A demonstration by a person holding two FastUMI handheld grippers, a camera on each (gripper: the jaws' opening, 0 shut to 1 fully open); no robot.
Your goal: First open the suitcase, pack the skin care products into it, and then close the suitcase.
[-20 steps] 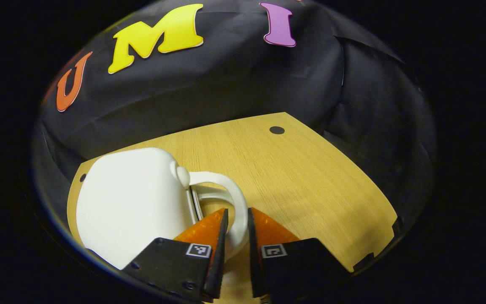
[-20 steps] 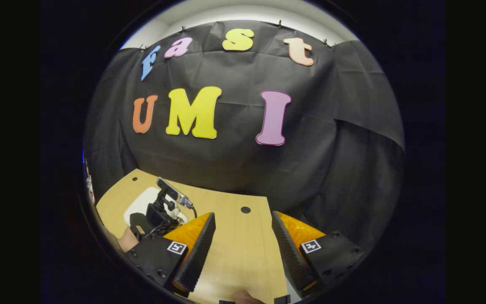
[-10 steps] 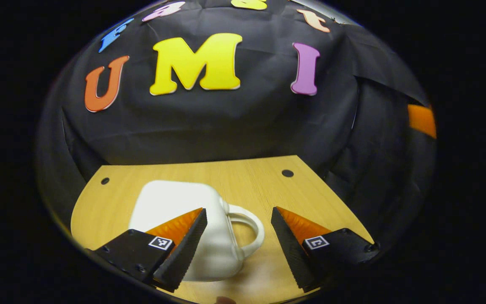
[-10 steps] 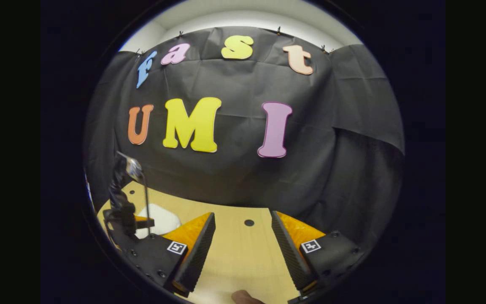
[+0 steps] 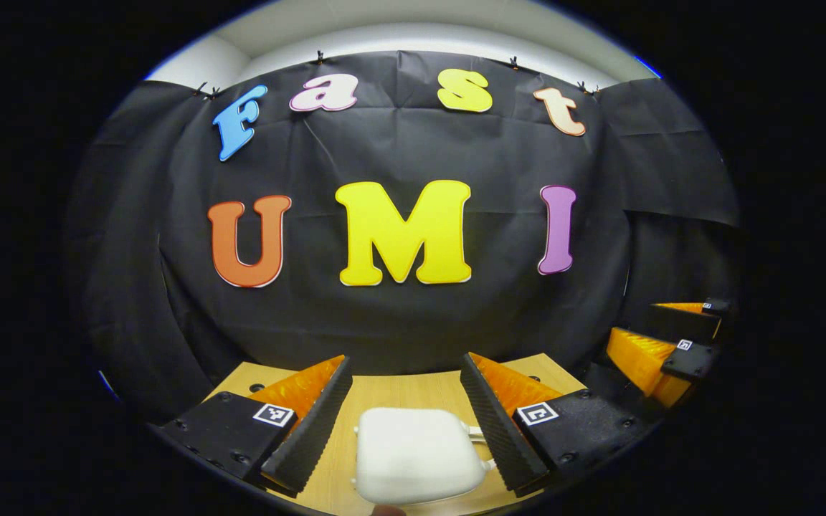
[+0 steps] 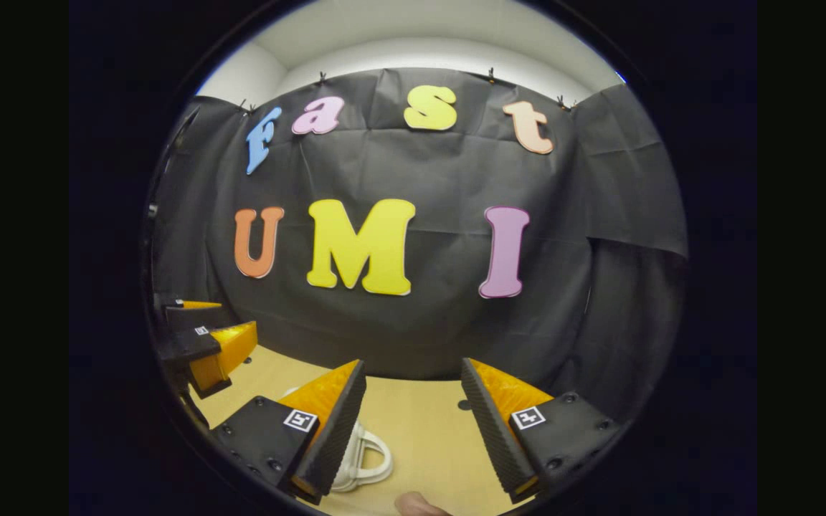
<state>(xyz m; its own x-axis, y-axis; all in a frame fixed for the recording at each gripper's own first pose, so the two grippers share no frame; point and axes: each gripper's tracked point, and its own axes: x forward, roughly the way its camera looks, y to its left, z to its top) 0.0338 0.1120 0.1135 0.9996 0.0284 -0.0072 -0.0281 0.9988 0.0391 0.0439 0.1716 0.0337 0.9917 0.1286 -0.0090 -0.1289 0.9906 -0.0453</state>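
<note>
The white suitcase (image 5: 413,455) has been let go by the left tongs (image 5: 407,416) and is left lying shut on the desk (image 6: 420,430), its handle (image 6: 364,459) free. Both the left and right tongs (image 6: 413,423) are held spread and empty (raised well back), so the task is judged finished.

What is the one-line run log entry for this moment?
left tool: open, above white suitcase | right tool: open, holding nothing | suitcase: closed, on wooden table | handle: free
</note>
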